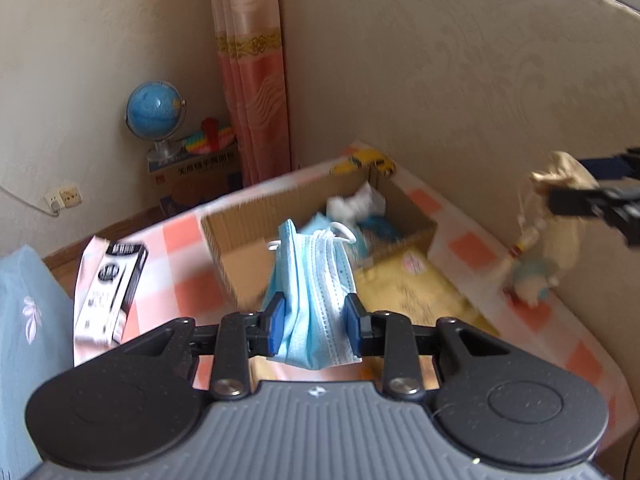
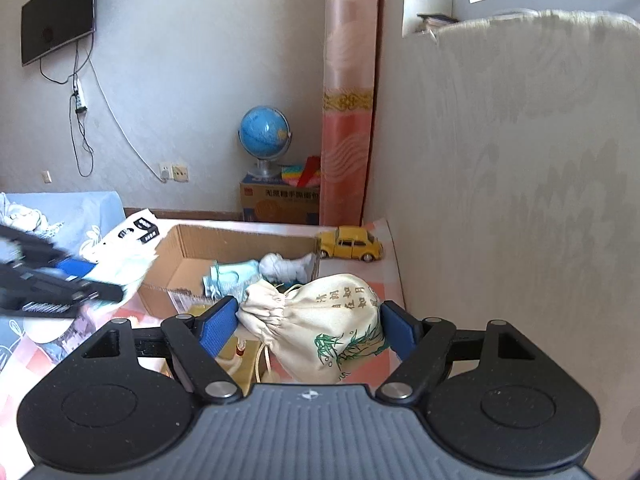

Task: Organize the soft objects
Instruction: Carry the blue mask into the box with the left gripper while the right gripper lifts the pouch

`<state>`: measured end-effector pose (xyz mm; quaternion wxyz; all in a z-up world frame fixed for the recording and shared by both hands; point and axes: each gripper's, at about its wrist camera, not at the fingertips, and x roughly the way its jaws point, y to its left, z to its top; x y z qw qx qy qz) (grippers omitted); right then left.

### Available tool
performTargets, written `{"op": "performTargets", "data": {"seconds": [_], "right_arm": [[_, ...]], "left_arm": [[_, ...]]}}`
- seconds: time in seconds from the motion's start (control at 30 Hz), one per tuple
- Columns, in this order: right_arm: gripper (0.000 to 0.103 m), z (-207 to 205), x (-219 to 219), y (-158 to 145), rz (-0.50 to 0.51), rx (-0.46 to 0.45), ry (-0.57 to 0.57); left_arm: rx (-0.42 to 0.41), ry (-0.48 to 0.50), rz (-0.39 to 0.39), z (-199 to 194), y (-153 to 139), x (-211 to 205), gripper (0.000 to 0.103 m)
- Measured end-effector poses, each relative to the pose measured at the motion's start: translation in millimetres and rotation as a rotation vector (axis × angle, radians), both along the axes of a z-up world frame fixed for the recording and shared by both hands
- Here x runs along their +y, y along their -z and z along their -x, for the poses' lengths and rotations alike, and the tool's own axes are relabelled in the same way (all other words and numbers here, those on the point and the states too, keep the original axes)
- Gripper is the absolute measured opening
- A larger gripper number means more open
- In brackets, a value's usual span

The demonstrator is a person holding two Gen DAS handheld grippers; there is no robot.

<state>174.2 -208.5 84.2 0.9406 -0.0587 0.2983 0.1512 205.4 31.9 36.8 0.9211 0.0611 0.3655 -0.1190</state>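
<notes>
The left gripper [image 1: 314,322] pinches a blue face mask [image 1: 310,280] above the cardboard box [image 1: 240,248], ready to drop. The right gripper [image 2: 310,322] squeezes a drawstring pouch [image 2: 320,320] beside the box.

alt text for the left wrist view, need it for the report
The left gripper holds a folded blue face mask between its blue pads, above an open cardboard box with soft items inside, on a pink checked bedspread. At the right edge, the right gripper carries a beige drawstring pouch; a globe stands in the far corner.
</notes>
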Motion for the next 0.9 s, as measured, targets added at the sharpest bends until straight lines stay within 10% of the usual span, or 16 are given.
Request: {"op": "performTargets", "data": {"seconds": [0.37, 0.47, 0.9], "right_arm": [[0.081, -18.5, 4.0, -11.5, -0.013, -0.032, 0.004], [0.081, -22.0, 6.5, -10.1, -0.018, -0.029, 0.0], [0.081, -32.6, 28.2, -18.8, -0.011, -0.017, -0.037]], "left_arm": [[0.019, -0.101, 0.024, -89.3, 12.1, 3.7, 0.037], [0.023, -0.141, 0.004, -97.1, 22.6, 7.3, 0.066], [-0.054, -0.171, 0.009, -15.2, 12.5, 23.2, 0.092]]}}
